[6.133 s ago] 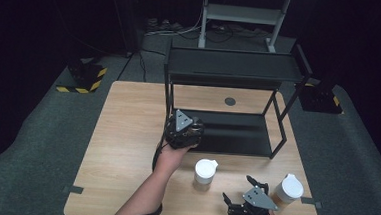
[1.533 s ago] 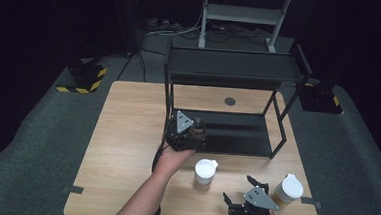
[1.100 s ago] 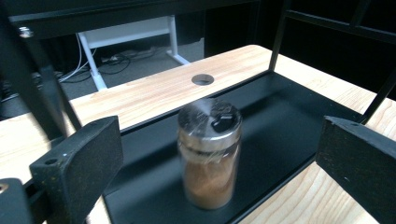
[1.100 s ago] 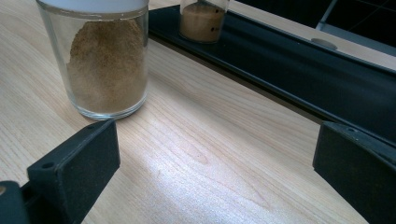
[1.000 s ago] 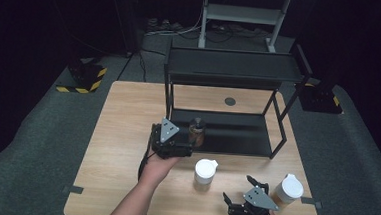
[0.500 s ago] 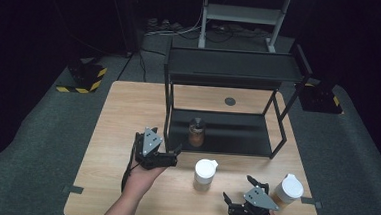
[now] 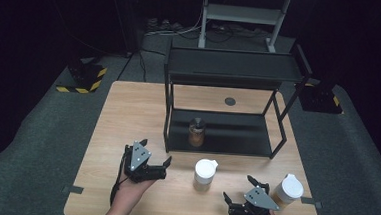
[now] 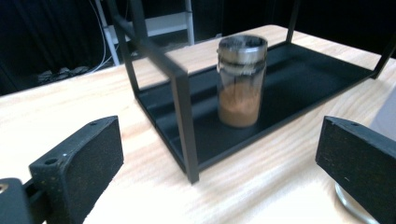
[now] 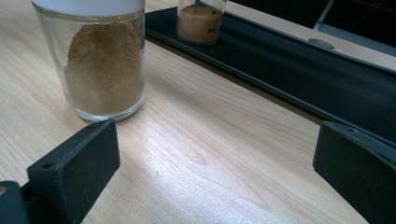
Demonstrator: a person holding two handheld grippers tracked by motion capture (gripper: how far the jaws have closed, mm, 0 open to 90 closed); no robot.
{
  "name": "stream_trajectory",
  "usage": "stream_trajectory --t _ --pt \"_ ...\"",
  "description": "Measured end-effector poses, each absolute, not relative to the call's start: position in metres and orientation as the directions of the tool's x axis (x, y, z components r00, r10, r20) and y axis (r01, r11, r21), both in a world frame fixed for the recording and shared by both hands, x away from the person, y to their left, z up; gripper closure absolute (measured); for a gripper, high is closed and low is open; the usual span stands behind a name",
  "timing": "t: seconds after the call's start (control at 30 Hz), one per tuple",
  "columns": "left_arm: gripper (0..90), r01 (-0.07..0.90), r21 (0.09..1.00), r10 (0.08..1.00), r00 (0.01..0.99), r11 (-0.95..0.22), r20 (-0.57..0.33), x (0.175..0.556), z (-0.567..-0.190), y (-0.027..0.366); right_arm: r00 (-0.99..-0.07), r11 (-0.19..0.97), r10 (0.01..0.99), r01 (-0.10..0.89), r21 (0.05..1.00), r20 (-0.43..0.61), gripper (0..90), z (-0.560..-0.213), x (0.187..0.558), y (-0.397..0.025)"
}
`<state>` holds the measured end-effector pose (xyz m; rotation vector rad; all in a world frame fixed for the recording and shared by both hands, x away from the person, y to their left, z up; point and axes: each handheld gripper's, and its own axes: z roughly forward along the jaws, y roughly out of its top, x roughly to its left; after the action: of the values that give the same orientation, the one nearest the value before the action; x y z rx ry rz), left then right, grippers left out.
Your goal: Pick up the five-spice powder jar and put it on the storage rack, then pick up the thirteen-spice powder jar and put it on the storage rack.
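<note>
High view: left gripper [image 7: 161, 162] empty with jaws apart on the table [image 7: 128, 108], just left of the white-lidded spice jar [image 7: 205, 175], long axis upright. Right gripper [image 7: 237, 189] likewise spread, slightly farther off; metal-lidded spice jar [image 7: 196, 132] upright on the rack's lower shelf [image 7: 237, 133].

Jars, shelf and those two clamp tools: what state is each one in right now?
Dark-lidded jar: upright on the rack's lower shelf, lid on, partly full of brown powder.
Middle white-lidded jar: upright on the table, lid on.
Right white-lidded jar: upright, lid on.
Rack: standing; top shelf bare.
Left gripper: open, holding nothing.
Right gripper: open, holding nothing.
</note>
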<state>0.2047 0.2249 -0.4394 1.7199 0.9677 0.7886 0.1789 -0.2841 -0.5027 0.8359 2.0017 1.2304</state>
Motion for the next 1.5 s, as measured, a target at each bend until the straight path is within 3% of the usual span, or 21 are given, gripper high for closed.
stream_trajectory --t 0.77,1.1,1.5 --pt "0.7 0.343 0.895 0.868 0.488 -0.285 0.089 0.189 -0.493 0.242 -0.573 0.364 0.796 0.197 0.910 -0.194 0.0 -0.502 0.177 -0.279" --pt "1.4 0.301 0.869 0.834 0.516 -0.393 0.198 0.187 -0.492 0.231 -0.581 0.384 0.784 0.173 0.907 -0.221 0.0 -0.503 0.175 -0.278" --pt "1.4 0.278 0.863 0.819 0.526 -0.423 0.232 0.184 -0.493 0.228 -0.574 0.377 0.789 0.169 0.911 -0.219 0.0 -0.505 0.174 -0.278"
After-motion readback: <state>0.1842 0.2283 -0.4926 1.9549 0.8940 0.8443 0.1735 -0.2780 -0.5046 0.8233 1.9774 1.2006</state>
